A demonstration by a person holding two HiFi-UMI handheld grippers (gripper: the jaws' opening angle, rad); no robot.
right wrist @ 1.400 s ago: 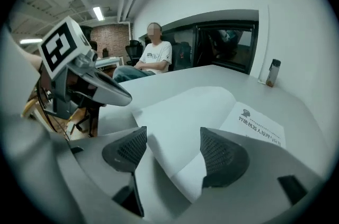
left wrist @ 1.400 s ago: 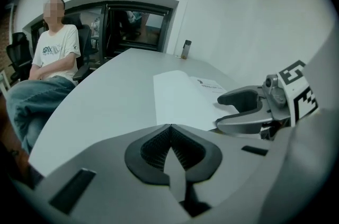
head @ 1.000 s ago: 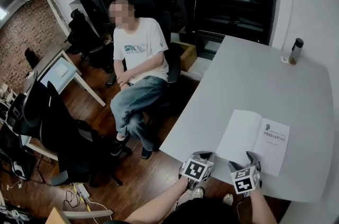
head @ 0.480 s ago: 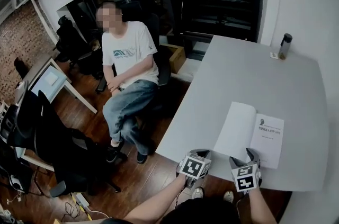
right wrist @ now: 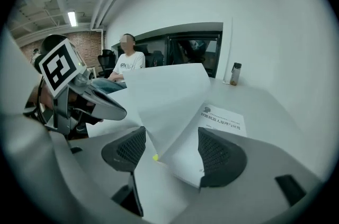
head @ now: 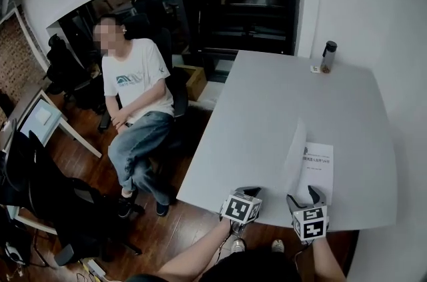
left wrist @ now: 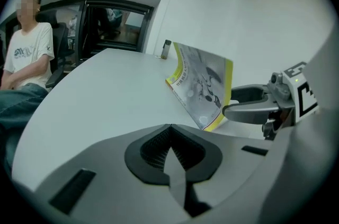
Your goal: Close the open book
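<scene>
A grey counter fills the office corner, with a bottle at its far edge and a person seated beside it. At the near edge the left tongs tilt down, closed and empty, while the right tongs gape around the book. Its cover, flat a second ago, now stands raised.

Pale grey table. Dark bottle stands upright on it. Open book lies well apart from the bottle, nearer the camera, left leaf raised.
</scene>
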